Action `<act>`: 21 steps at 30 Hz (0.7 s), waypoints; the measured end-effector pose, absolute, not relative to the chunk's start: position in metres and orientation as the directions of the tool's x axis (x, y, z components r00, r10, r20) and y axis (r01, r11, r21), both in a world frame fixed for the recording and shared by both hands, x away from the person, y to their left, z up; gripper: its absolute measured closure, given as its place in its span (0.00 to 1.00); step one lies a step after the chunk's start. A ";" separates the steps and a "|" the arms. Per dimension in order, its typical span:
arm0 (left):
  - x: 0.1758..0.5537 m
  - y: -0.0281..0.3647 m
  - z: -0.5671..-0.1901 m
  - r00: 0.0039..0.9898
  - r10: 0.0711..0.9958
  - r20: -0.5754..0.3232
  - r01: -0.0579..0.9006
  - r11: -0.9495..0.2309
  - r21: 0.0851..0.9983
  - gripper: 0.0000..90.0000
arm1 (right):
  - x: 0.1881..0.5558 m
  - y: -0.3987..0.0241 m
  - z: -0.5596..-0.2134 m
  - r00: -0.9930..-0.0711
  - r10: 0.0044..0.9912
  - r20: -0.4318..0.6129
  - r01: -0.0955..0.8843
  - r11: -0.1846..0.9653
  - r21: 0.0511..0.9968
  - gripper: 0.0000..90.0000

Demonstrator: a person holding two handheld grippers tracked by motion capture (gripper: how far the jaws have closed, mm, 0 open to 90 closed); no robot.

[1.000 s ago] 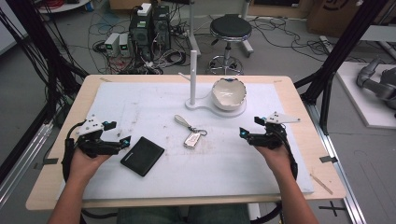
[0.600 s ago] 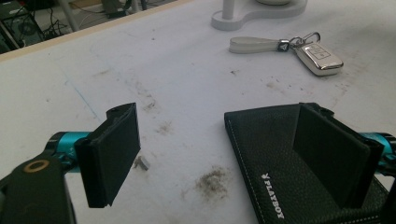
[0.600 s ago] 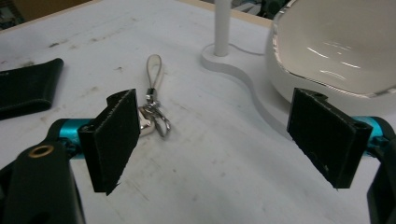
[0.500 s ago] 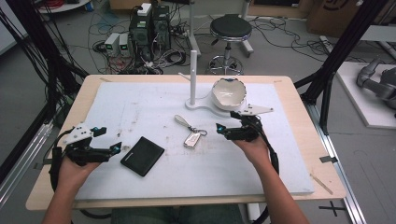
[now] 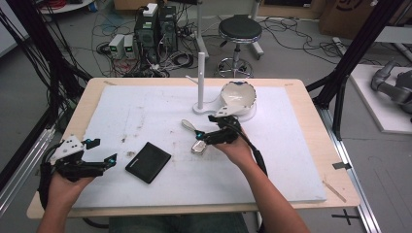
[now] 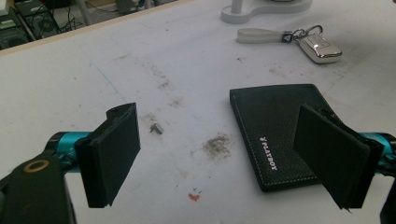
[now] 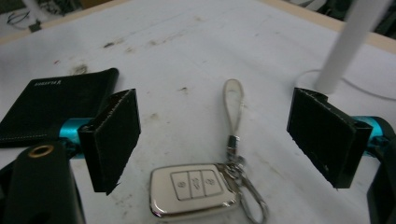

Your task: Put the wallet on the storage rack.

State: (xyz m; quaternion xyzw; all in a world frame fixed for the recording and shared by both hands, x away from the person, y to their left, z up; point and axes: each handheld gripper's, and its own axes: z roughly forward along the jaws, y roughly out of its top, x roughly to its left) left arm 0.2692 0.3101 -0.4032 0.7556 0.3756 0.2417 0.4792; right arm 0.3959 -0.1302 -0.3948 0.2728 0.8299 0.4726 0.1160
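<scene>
Left gripper (image 5: 99, 162): parked near the counter's left edge toward the near corner, jaws spread wide and empty; in the left gripper view the bare white mat shows between them.

Wallet (image 5: 148, 162): black, flat on the counter just right of the left gripper, untouched; in the left gripper view (image 6: 280, 130) it sits partly behind the right-hand jaw.

Key fob (image 5: 198, 146): here's the target, lying mid-counter, a silver fob with buttons up, right of the wallet and apart from it.

Strap (image 5: 188, 125): pale loop running from the fob's ring away toward the far edge, so the long axis of fob and strap points from the person toward the stand.

Right gripper (image 5: 206, 137): low over the fob, jaws wide apart and holding nothing; in the right gripper view the fob (image 7: 194, 189) sits between the jaws, nearer the left one, with the strap (image 7: 232, 105) stretching ahead.

Nearer hand: the right one, by a long way.

Right arm pose: forearm reaching in from the near edge, angled left across the counter's middle.

Stand (image 5: 200, 82): white post on its base behind the fob, toward the far edge.

Bowl (image 5: 238, 94): white, just right of the post.

Likely call: a small drop and squeeze should do it.
</scene>
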 end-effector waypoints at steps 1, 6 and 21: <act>0.269 0.311 -0.403 0.598 0.801 0.004 0.337 -0.257 0.906 0.17 | 0.396 -0.124 -0.395 -0.830 0.554 0.063 0.340 0.412 0.845 0.19; 0.269 0.313 -0.403 0.595 0.804 0.003 0.338 -0.253 0.906 0.17 | 0.399 -0.105 -0.397 -0.853 0.517 0.071 0.325 0.419 0.848 0.19; 0.273 0.310 -0.401 0.605 0.797 0.000 0.330 -0.251 0.910 0.17 | 0.397 -0.029 -0.415 -0.908 0.410 0.086 0.322 0.554 0.768 0.20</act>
